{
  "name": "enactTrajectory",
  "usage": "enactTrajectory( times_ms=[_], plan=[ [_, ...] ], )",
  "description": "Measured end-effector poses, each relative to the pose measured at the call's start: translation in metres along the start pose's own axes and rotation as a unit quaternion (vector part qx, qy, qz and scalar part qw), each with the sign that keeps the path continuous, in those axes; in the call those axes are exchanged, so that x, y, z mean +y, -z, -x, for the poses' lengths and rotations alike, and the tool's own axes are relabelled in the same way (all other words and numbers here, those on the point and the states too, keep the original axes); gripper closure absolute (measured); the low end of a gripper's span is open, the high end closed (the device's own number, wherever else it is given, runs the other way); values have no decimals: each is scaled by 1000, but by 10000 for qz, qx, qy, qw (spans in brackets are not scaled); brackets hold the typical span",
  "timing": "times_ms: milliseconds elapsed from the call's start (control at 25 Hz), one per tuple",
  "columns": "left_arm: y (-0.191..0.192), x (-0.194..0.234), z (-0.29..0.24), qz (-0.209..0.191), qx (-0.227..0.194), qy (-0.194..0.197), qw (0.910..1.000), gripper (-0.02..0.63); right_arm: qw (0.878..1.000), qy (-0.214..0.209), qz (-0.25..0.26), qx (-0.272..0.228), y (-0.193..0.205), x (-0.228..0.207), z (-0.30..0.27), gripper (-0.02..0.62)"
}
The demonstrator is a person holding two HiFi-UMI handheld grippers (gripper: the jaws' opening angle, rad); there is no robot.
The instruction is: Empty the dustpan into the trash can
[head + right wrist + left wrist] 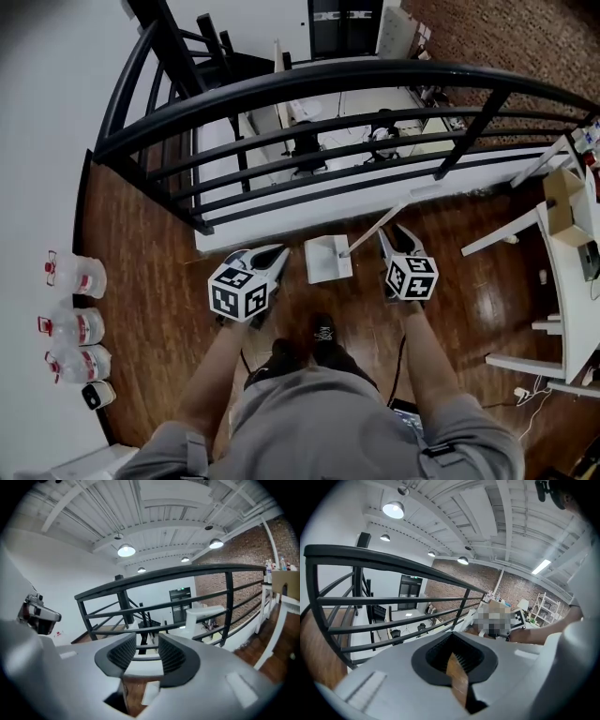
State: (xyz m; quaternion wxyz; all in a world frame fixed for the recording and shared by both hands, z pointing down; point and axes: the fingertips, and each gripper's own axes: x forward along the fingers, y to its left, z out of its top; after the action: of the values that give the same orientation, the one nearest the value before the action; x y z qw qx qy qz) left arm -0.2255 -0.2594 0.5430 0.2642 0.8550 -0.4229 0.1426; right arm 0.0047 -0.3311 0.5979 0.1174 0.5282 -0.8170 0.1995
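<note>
Two hand-held grippers flank the white long-handled plastic dustpan on the wooden floor. Your right hand-held gripper, jaws half apart and empty, is just beside its handle, which slants up-right. Your left hand-held gripper, jaws together, lies farther off. No trash can shows.

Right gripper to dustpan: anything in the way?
Nothing visible. The dustpan sits on the wood floor near the railing, just left of the right gripper in the head view. Its handle slants up close beside that gripper, whose jaws stand apart.
</note>
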Motion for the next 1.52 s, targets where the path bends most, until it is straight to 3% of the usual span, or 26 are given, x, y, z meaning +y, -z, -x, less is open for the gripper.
enactTrajectory(
  times_ms=[160, 440, 680, 1040, 1520],
  plan=[
    [-15, 8, 37, 39, -314, -46, 9995, 601, 9971, -462, 295, -537, -53, 73, 17, 595],
    [-46, 29, 118, 188, -1118, -326, 9930, 601, 9792, -1611, 439, -1153, -121, 218, 34, 595],
    [-60, 39, 163, 274, -1410, -520, 9883, 601, 9580, -2396, 772, -1372, -146, 316, 48, 595],
    [-67, 47, 202, 281, -1655, -689, 9834, 601, 9478, -2768, 877, -1315, -160, 363, 55, 595],
    [-71, 51, 203, 268, -1634, -656, 9840, 601, 9507, -2709, 825, -1267, -159, 363, 53, 595]
  ],
)
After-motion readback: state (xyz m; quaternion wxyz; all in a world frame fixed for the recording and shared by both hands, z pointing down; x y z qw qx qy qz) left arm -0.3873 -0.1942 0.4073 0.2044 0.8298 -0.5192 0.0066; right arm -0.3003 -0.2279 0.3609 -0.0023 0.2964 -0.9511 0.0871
